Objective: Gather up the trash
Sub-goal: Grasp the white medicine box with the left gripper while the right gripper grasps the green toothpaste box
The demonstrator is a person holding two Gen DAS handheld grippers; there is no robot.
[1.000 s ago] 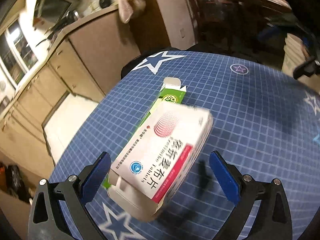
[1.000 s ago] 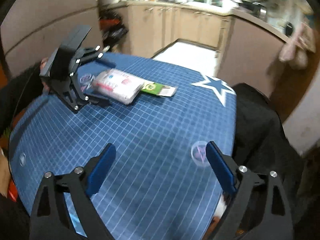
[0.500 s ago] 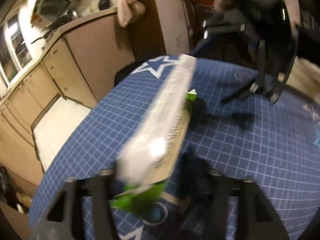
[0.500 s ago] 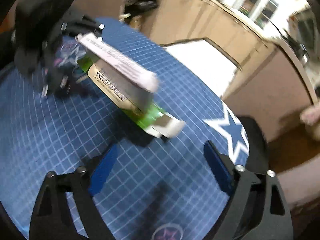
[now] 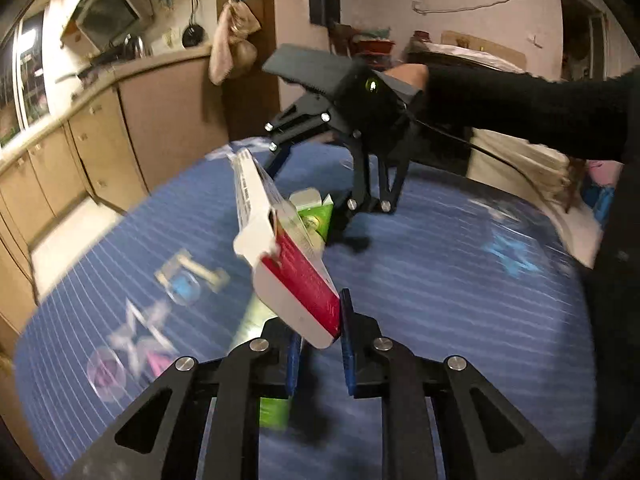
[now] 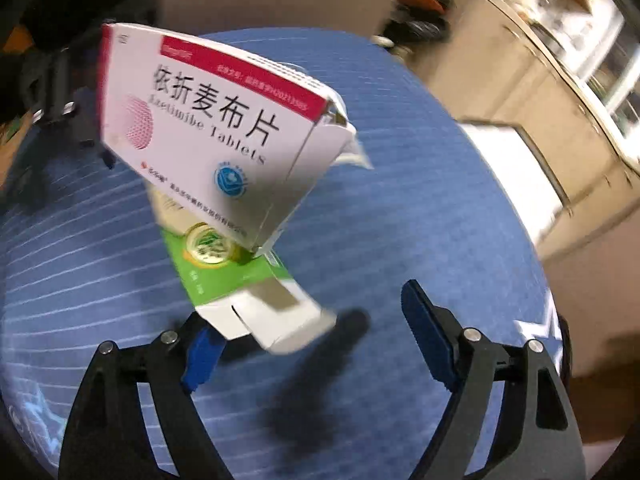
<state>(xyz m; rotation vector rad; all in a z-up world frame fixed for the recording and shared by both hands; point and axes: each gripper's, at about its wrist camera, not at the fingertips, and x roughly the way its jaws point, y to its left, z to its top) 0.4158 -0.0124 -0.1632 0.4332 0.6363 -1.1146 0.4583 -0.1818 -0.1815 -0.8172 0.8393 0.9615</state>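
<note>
White-and-red tablet box (image 5: 280,248) sits clamped on edge in your left gripper (image 5: 320,344), lifted over the green carton (image 6: 224,264) on the blue mat (image 6: 400,208), while your right gripper (image 6: 320,348), jaws wide and closing, straddles that carton's flap end.

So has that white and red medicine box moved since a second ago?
Yes. The white and red box lay flat on the blue tablecloth; now the left gripper holds it tilted up off the cloth.
</note>
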